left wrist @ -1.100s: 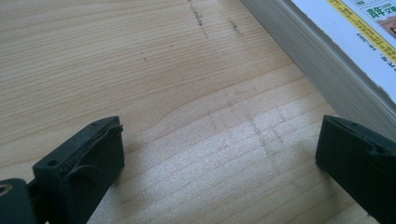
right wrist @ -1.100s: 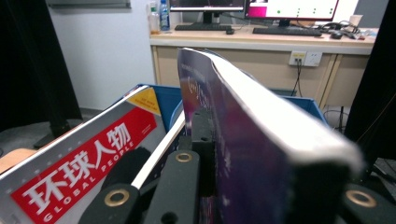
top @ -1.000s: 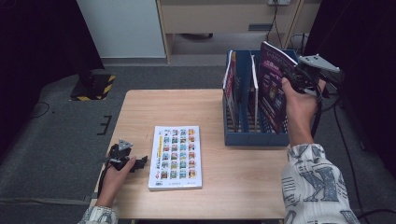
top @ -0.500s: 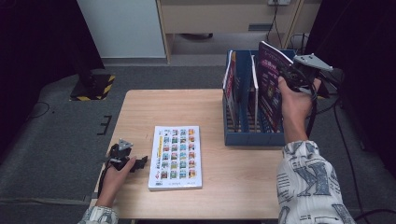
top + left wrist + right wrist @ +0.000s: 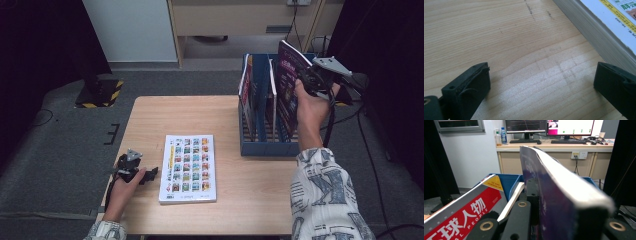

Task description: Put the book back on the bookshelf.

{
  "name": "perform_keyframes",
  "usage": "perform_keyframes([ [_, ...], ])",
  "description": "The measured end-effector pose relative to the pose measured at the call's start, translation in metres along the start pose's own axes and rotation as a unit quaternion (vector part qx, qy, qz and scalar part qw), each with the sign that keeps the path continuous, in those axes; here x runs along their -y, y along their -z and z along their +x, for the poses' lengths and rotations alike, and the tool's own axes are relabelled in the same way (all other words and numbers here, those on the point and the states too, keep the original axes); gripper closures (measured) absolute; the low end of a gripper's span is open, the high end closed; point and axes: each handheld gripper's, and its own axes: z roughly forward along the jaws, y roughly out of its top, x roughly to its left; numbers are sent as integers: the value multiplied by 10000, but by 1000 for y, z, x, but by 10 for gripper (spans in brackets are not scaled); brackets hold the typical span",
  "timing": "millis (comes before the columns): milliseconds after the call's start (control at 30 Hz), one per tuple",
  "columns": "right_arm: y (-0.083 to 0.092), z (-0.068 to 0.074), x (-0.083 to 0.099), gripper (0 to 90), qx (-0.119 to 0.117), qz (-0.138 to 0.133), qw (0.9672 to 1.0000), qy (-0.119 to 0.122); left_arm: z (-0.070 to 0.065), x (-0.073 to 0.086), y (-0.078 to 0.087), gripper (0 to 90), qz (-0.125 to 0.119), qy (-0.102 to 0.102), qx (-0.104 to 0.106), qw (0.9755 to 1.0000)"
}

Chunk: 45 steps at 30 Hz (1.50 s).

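My right gripper (image 5: pixel 305 82) has its jaws clamped on the purple book (image 5: pixel 288 75), which stands tilted in the rightmost slot of the blue rack (image 5: pixel 260 145) at about two o'clock on the worktop (image 5: pixel 150 115). In the right gripper view the purple book (image 5: pixel 554 185) rises between my jaws, with a red magazine (image 5: pixel 461 215) leaning in the rack at nine o'clock. My left gripper (image 5: pixel 150 175) rests on the worktop at about eight o'clock, jaws spread wide with nothing between them, just beside the flat book (image 5: pixel 189 167) lying near the middle. In the left gripper view that book's (image 5: pixel 604 27) page edge runs at two o'clock.
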Motion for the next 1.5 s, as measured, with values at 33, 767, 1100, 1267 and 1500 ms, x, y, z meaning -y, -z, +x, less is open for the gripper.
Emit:
perform_keyframes([
  [33, -2, 1, 1, 843, 2, -9, 10000, -10, 0, 0, 0, 0, 3, -4, 3, 10000],
  [767, -20, 13, 18, 841, -89, -49, 9999, -12, -1, 0, 0, 0, -7, -12, 5, 10000],
  [1100, -24, 8, 27, 840, -91, -103, 9998, -144, -1, 0, 0, 0, -5, -10, 5, 10000],
  [1267, -26, 7, 32, 839, -133, -125, 9997, -178, -1, 0, 0, 0, -4, 7, 10, 10000],
  [1500, -26, 6, 36, 838, -183, -119, 9996, -196, -1, 0, 0, 0, -3, 4, 13, 10000],
])
